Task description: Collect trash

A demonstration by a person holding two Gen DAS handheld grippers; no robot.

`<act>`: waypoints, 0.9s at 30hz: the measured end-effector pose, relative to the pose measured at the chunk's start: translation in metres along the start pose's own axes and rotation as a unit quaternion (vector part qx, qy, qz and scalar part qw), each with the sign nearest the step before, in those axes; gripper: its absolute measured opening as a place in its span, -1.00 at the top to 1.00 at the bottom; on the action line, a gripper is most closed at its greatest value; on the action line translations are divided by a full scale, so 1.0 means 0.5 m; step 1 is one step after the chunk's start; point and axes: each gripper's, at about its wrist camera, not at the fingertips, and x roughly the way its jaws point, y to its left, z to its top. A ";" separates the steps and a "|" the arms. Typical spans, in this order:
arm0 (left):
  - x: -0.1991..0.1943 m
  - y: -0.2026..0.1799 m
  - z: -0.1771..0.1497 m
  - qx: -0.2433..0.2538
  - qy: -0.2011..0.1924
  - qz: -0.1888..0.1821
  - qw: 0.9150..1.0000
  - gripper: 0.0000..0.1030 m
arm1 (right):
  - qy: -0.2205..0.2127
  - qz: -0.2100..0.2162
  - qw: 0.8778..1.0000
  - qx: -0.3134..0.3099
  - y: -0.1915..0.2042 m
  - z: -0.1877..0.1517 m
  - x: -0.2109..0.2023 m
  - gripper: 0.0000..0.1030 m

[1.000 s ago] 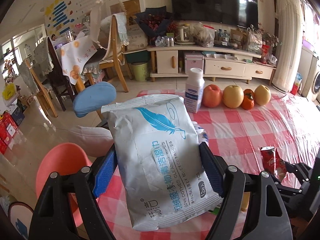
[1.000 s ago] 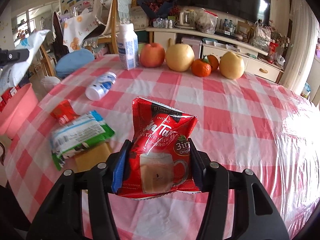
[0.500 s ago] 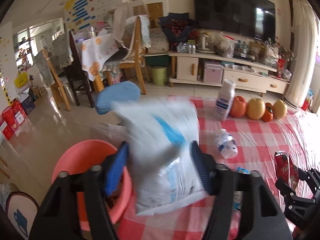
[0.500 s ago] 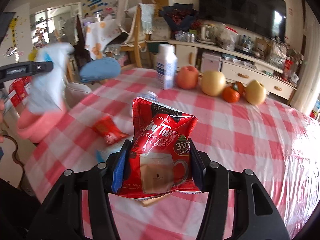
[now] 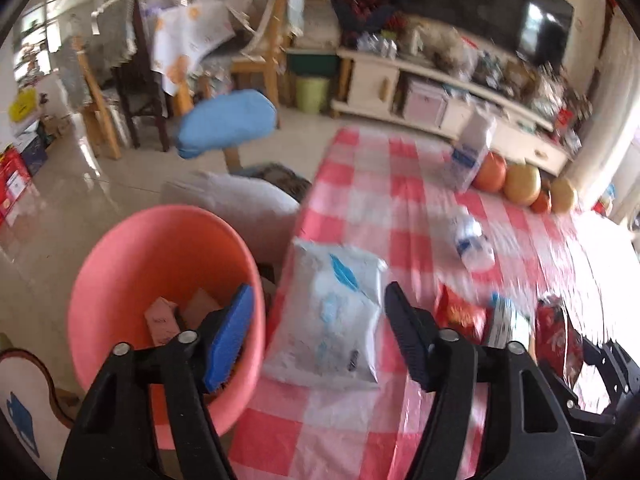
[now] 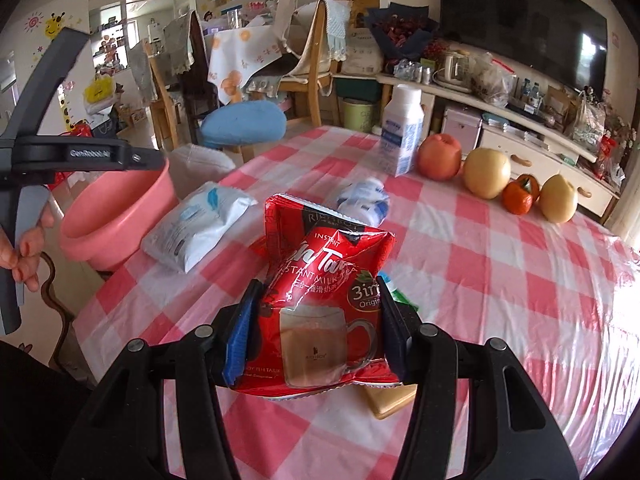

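The red pouch (image 6: pixel 326 300) in the right wrist view carries the most print: "INSTANT" in small white capitals near its top, large script below it that reads roughly "Teh Tarik" though partly creased, then "INSTANT MILK TEA" with a line of Chinese characters under it. A round badge on its right side says "3in1" and "Original" — both cut off at the edge. The folded top shows capitals too crumpled to read whole. Along the bottom edge runs "BOY TEH TARIK".

The black bar of the left gripper (image 6: pixel 86 155) bears "GenRobot.AI" in pale letters.

The bottle (image 6: pixel 402 136) has a blue label — illegible. In the left wrist view blur leaves nothing readable.
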 end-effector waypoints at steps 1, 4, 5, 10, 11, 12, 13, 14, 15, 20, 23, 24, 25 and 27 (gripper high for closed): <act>0.013 -0.009 -0.003 0.016 0.009 0.007 1.000 -0.50 | 0.002 0.002 1.000 -0.001 0.003 -0.005 0.002 -0.08; 0.047 -0.027 -0.008 0.041 0.034 0.001 0.999 -0.52 | 0.009 0.010 1.000 -0.005 0.009 -0.019 0.011 -0.08; 0.055 -0.034 -0.009 0.043 0.044 -0.010 0.998 -0.52 | 0.010 0.012 1.000 -0.005 0.009 -0.022 0.012 -0.08; 0.074 -0.061 -0.016 0.045 0.060 -0.035 0.997 -0.52 | 0.015 0.027 1.000 -0.003 -0.004 -0.038 0.014 -0.09; 0.075 -0.062 -0.015 0.036 0.061 -0.041 0.997 -0.52 | 0.015 0.029 0.999 -0.002 -0.008 -0.041 0.014 -0.09; 0.078 -0.061 -0.016 0.026 0.062 -0.043 0.997 -0.52 | 0.016 0.032 0.999 -0.001 -0.012 -0.044 0.013 -0.09; 0.081 -0.063 -0.016 0.020 0.063 -0.044 0.997 -0.52 | 0.016 0.036 0.999 0.002 -0.017 -0.045 0.012 -0.09; 0.088 -0.063 -0.017 0.011 0.067 -0.042 0.997 -0.52 | 0.016 0.039 0.999 0.004 -0.022 -0.045 0.010 -0.09; 0.095 -0.063 -0.019 0.000 0.072 -0.035 0.997 -0.52 | 0.016 0.041 0.999 0.006 -0.027 -0.045 0.008 -0.09; 0.128 -0.068 -0.026 -0.032 0.088 -0.019 0.995 -0.52 | 0.003 0.051 0.999 0.014 -0.051 -0.038 -0.019 -0.09; 0.151 -0.069 -0.033 -0.045 0.092 0.012 0.995 -0.52 | -0.004 0.055 0.998 0.020 -0.066 -0.035 -0.035 -0.09; 0.160 -0.069 -0.035 -0.049 0.095 0.017 0.994 -0.53 | -0.005 0.056 0.998 0.022 -0.073 -0.035 -0.038 -0.09; 0.169 -0.072 -0.037 -0.046 0.099 0.022 0.994 -0.63 | -0.005 0.055 0.998 0.024 -0.079 -0.035 -0.040 -0.09; 0.178 -0.086 -0.039 -0.031 0.100 0.029 0.994 -0.79 | -0.003 0.053 0.998 0.034 -0.098 -0.038 -0.041 -0.09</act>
